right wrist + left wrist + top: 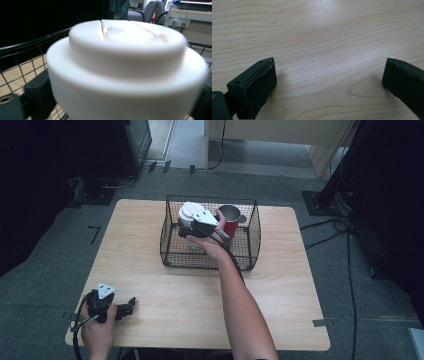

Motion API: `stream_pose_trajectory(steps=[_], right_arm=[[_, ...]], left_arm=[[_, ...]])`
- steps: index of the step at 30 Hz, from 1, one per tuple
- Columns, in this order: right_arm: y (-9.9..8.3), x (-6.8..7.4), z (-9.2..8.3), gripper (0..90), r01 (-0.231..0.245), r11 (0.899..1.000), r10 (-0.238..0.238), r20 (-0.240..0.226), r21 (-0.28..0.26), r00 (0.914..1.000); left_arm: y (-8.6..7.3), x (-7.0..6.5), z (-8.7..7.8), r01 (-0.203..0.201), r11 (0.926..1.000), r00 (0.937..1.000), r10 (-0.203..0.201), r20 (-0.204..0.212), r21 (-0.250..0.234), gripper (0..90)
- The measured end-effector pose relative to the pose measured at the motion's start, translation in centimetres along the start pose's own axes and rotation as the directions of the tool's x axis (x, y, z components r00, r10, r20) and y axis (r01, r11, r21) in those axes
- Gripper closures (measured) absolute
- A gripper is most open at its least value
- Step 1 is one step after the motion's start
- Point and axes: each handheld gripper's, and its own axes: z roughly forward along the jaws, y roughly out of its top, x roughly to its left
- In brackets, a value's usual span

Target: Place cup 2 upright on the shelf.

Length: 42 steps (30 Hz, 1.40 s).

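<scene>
Your white lid (125,72) is a thick, stepped disc, wide at the base and narrower on top, with a slot cut into its upper face. Judging by the smooth, matte look, it is probably stiff plastic or ceramic: rigid and fairly slick. If ceramic, it would chip against the wire. The lower, wider band is the place to grip, jaws on opposite sides of the rim, since the upper step gives less to bite on.

In the high view the lid (192,214) sits just above centre, inside the wire basket (210,265), at its left end, with a red cup (231,222) just to its right.

Your right gripper (192,231) reaches in over the basket's near wall, forearm running diagonally up from the bottom centre. Its jaws stand wide on either side of the lid; the right gripper view is too blurred to tell whether the pads press on it.

Your left gripper (131,304) rests at the lower left on the table (324,37), pointing right. Its jaws are spread wide, with nothing between them.
</scene>
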Motion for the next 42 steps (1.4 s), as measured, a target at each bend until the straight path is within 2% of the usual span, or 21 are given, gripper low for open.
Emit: stream_pose_trajectory(steps=[2, 7, 12, 14, 19, 24, 28, 32, 34, 42], right_arm=[[0.0, -0.2, -0.1, 2.6, 0.005, 1.0, -0.005, -0.013, -0.003, 0.9999], [0.1, -0.6, -0.4, 1.8, 0.017, 1.0, -0.017, -0.012, -0.01, 0.9998], [0.6, -1.0, -0.9, 1.3, 0.01, 0.999, -0.011, -0.02, -0.045, 0.9997], [1.1, -1.0, -1.2, 1.3, 0.014, 0.998, -0.016, -0.035, -0.059, 0.9993], [1.9, -1.1, -1.6, 0.9, 0.021, 0.997, -0.024, -0.036, -0.077, 0.9991], [3.4, -1.7, -2.3, 0.7, 0.021, 0.992, -0.023, -0.017, -0.122, 0.9996], [4.7, -2.5, -3.5, 0.7, -0.004, 0.987, 0.004, -0.003, -0.158, 1.0], [5.2, -3.1, -4.3, 0.7, -0.005, 0.985, 0.007, 0.011, -0.174, 0.9999], [5.6, -3.6, -5.2, 0.7, -0.01, 0.981, 0.013, 0.013, -0.192, 0.9998], [5.3, -4.9, -7.9, 0.7, 0.001, 0.98, 0.008, 0.047, -0.199, 0.9989]], left_arm=[[0.0, 0.0, 0.0, 0.0, 1.0, 1.0, 0.0, 0.0, 0.0, 0.0], [0.0, 0.0, 0.0, 0.0, 1.0, 1.0, 0.0, 0.0, 0.0, 0.0], [0.0, 0.0, 0.0, 0.0, 1.0, 1.0, 0.0, 0.0, 0.0, 0.0], [0.0, 0.0, 0.0, 0.0, 1.0, 1.0, 0.0, 0.0, 0.0, 0.0], [0.0, 0.0, 0.0, 0.0, 1.0, 1.0, 0.0, 0.0, 0.0, 0.0], [0.0, 0.0, 0.0, 0.0, 1.0, 1.0, 0.0, 0.0, 0.0, 0.0], [0.0, 0.0, 0.0, 0.0, 1.0, 1.0, 0.0, 0.0, 0.0, 0.0], [0.0, 0.0, 0.0, -0.001, 1.0, 1.0, 0.001, 0.0, 0.0, 0.0], [0.0, 0.0, 0.0, -0.001, 1.0, 1.0, 0.001, 0.0, 0.001, 0.0], [0.0, 0.0, 0.0, 0.001, 1.0, 1.0, -0.001, 0.0, -0.001, 0.0]])
